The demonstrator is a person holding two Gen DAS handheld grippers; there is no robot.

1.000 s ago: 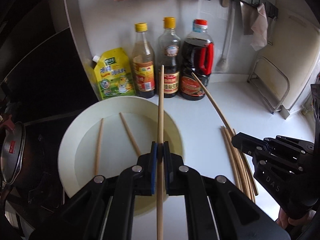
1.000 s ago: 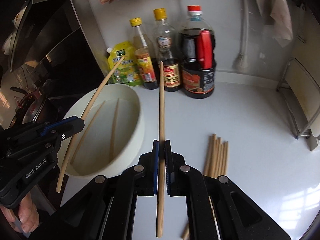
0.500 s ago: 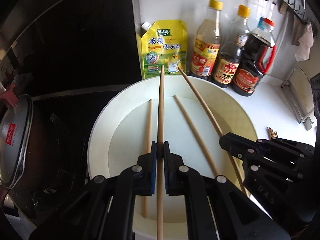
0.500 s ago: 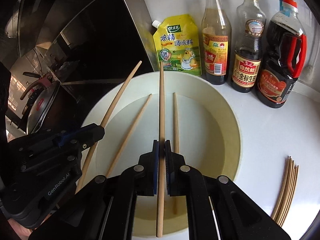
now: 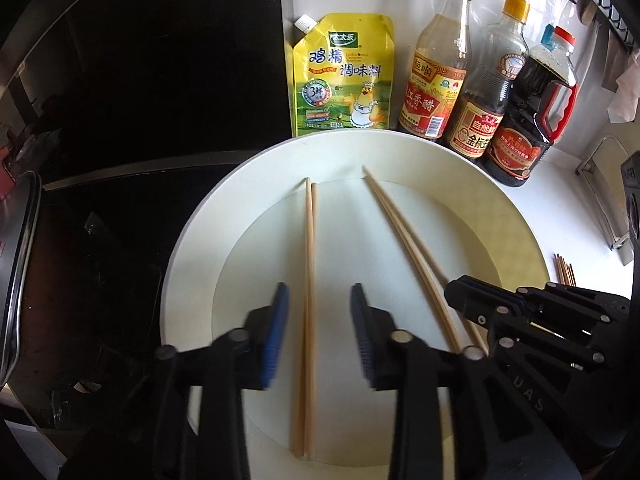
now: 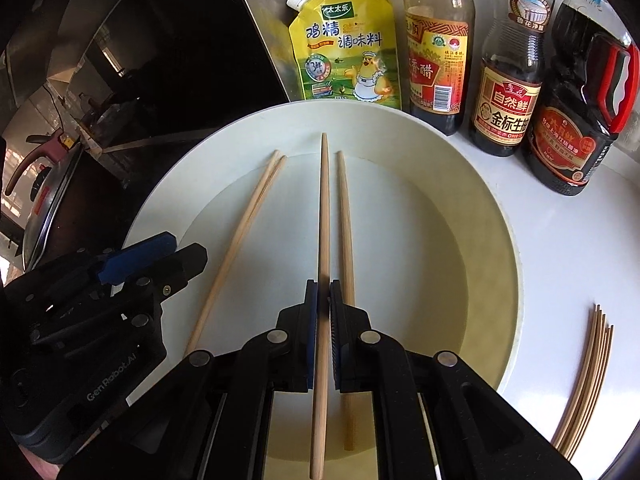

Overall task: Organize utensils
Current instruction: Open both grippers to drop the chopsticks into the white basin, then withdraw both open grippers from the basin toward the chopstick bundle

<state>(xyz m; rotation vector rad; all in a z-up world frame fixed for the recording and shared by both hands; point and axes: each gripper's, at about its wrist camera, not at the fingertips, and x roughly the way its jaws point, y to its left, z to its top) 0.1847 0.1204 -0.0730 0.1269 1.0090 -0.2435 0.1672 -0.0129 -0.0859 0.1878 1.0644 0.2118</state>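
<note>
Your left gripper (image 5: 316,312) is opening its blue fingers over the big round white bowl (image 5: 516,216). A pair of thin wooden chopsticks (image 5: 309,248) lies between them, untouched. Your right gripper (image 6: 324,292) is starting to open too, with one long wooden chopstick (image 6: 323,216) in the narrow gap. More bamboo sticks (image 6: 588,344) wait on the white counter (image 6: 560,248).

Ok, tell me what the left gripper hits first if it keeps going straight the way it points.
Probably the chopstick pair lying in the white bowl: it runs between the opening jaws of the left gripper, touching neither pad. Just beneath is the bowl's floor. Depth is uncertain.
</note>
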